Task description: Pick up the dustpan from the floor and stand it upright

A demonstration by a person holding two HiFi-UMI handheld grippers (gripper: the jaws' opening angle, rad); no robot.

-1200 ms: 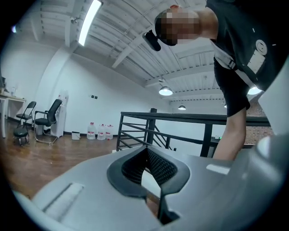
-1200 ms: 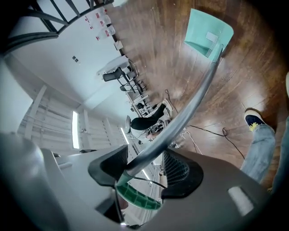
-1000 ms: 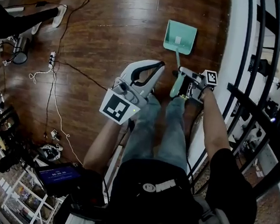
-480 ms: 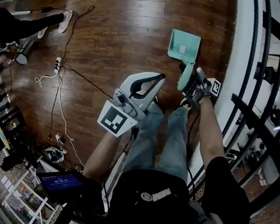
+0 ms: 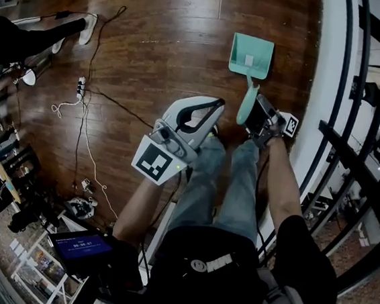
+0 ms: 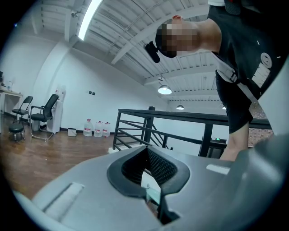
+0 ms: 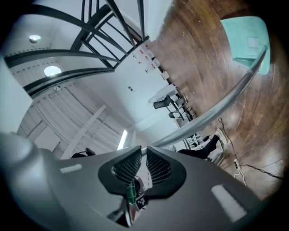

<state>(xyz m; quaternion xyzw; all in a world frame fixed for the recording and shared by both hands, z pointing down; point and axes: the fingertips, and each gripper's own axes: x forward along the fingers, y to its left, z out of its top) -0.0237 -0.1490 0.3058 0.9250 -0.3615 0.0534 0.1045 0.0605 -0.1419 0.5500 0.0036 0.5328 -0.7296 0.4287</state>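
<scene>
**Head view:** the mint-green plastic dustpan point(image 5: 251, 55) lies with its open face up on the dark wooden plank floor point(image 5: 154, 43). It is ahead of you and near the black metal railing point(image 5: 353, 141). Its long slim handle point(image 5: 247, 101) runs back toward you. Your right gripper point(image 5: 260, 113) sits at the near end of that handle. Your left gripper point(image 5: 211, 108) hangs well apart from the dustpan, closer to your body.

**Left gripper view:** the jaws of the left gripper point(image 6: 146, 166) stand spread, with nothing between them.

**Right gripper view:** the jaws of the right gripper point(image 7: 143, 155) have just been closing and now stand almost pressed together, pinching the end of the handle. The handle point(image 7: 216, 103) arcs away from the jaw tips to the scoop point(image 7: 246, 38), which appears to rest on the floor.

**Handling, as a judgement:** the dustpan looks light and stiff, but its smooth plastic is probably slippery. The weight of the scoop sits far from your grip, so it may swing or twist between the pads. Keep hold of the thicker grip end of the handle, and let the edge of the scoop serve as the foot as you bring it upright
</scene>
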